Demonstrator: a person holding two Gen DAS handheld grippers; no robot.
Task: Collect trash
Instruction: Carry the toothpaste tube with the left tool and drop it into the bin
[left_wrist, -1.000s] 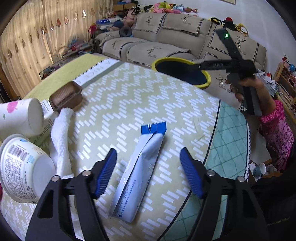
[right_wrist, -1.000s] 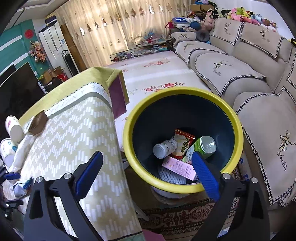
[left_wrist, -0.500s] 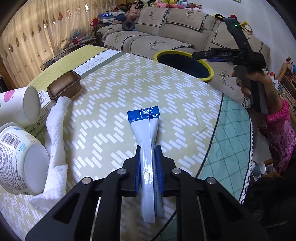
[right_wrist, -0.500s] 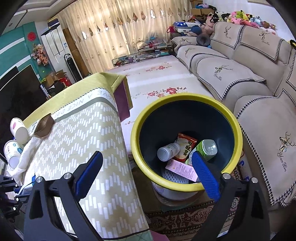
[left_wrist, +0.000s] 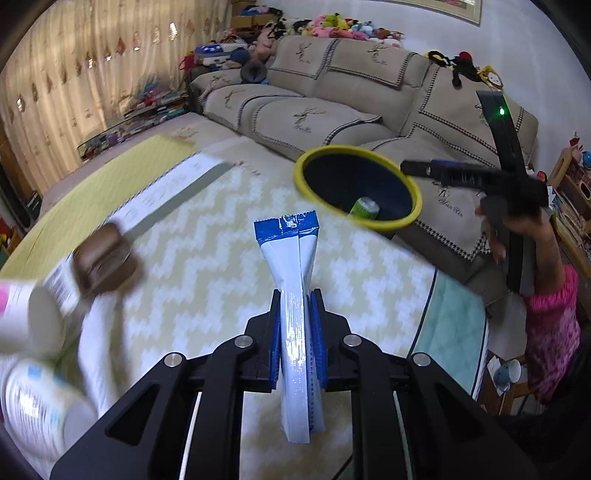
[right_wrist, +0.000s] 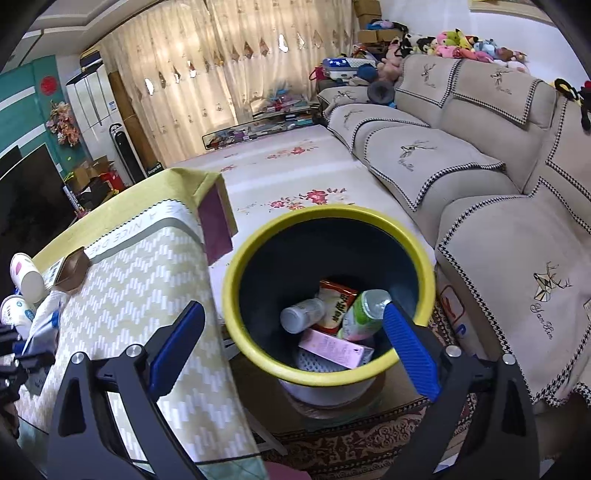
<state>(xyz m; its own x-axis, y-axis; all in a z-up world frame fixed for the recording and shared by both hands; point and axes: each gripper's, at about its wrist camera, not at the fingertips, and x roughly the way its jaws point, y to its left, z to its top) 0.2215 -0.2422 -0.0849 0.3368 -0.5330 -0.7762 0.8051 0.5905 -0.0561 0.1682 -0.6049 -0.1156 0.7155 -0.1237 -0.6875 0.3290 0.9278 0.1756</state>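
My left gripper (left_wrist: 297, 325) is shut on a long white packet with a blue top (left_wrist: 291, 273), held clear above the table (left_wrist: 207, 229). Beyond the table's far edge stands the yellow-rimmed dark bin (left_wrist: 358, 184), seen closer in the right wrist view as the bin (right_wrist: 255, 236) holding bottles, a red wrapper and a pink box. My right gripper (right_wrist: 291, 347) hangs open above the bin's near side with nothing between its fingers. In the left wrist view the right gripper (left_wrist: 417, 168) reaches over the bin from the right, held by a hand in a pink sleeve.
At the table's left lie a brown tray (left_wrist: 105, 254), a white cloth (left_wrist: 99, 332), a paper cup (left_wrist: 26, 314) and a white tub (left_wrist: 40, 406). A beige sofa (right_wrist: 480, 177) stands behind the bin. A patterned rug (right_wrist: 369, 435) lies under it.
The left gripper closed on the packet lying on the table and lifted it, moving toward the bin. The right gripper drew back slightly, staying open over the bin.
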